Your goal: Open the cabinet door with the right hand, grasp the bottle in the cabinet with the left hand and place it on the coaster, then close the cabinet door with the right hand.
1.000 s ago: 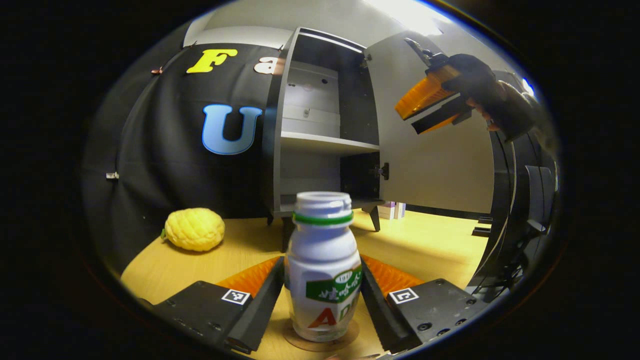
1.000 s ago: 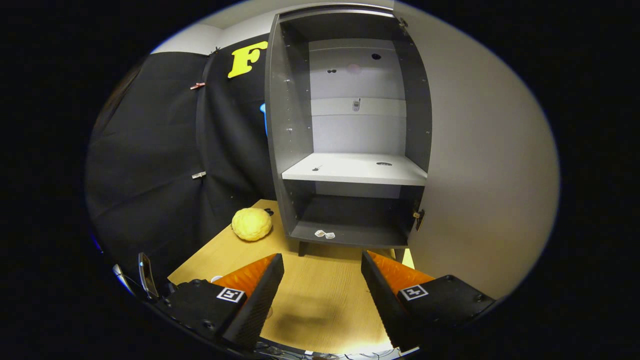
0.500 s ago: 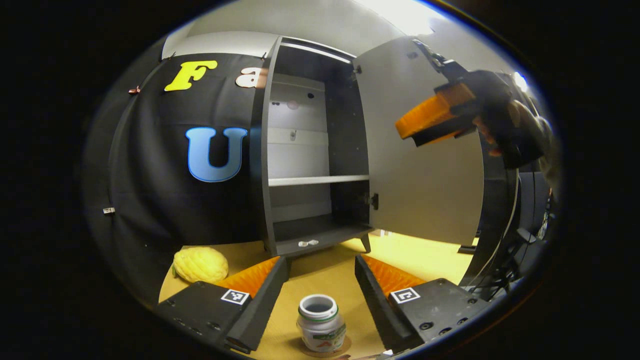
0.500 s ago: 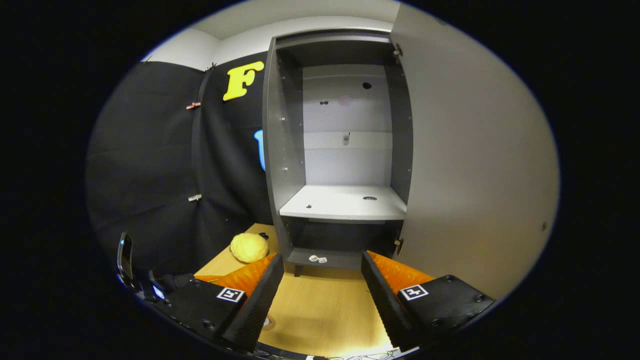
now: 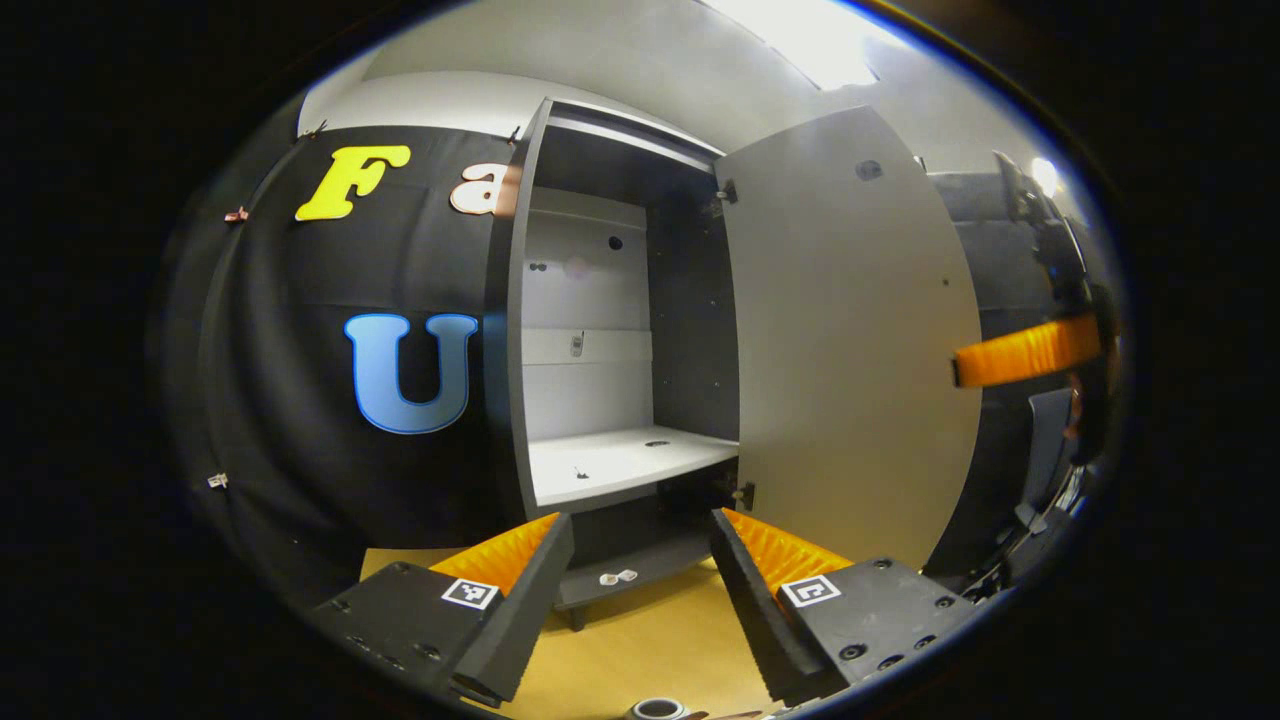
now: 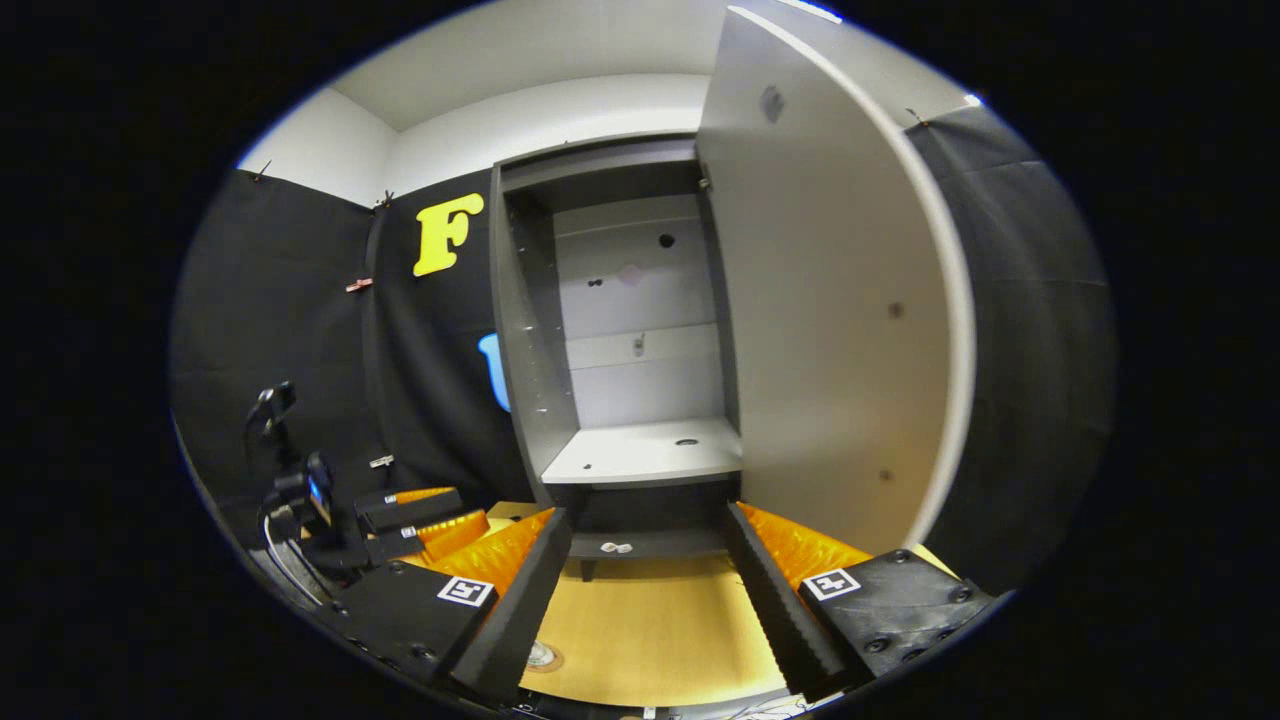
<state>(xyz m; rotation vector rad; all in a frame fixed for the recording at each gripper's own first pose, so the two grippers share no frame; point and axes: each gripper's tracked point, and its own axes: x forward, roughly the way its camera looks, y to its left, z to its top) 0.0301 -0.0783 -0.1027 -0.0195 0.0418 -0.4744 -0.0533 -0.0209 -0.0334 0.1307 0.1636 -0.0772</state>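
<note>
The grey cabinet (image 5: pixel 600 330) stands with its door (image 5: pixel 850 340) swung wide to the right and its shelf (image 5: pixel 620 462) bare. Just the white rim of the bottle (image 5: pixel 657 708) peeks in at the bottom edge of the left gripper view, below and apart from my left gripper (image 5: pixel 640 590), which is open and holds nothing. My right gripper (image 6: pixel 645 600) is open too, facing the cabinet (image 6: pixel 620 330) and the door (image 6: pixel 830 330) from in front. The right gripper (image 5: pixel 1020 352) sits past the door's free edge. The left gripper (image 6: pixel 410 515) hangs low on the left.
The wooden table (image 6: pixel 650 640) runs up to the cabinet's feet. Two small white bits (image 6: pixel 610 547) lie on the cabinet's bottom board. A small round object (image 6: pixel 540 655) shows beside my right gripper's left finger. Black cloth walls stand left and right.
My left gripper let go of the bottle and lifted away, so the bottle dropped to the view's bottom edge. My right gripper drew back from the cabinet, past the door's free edge.
</note>
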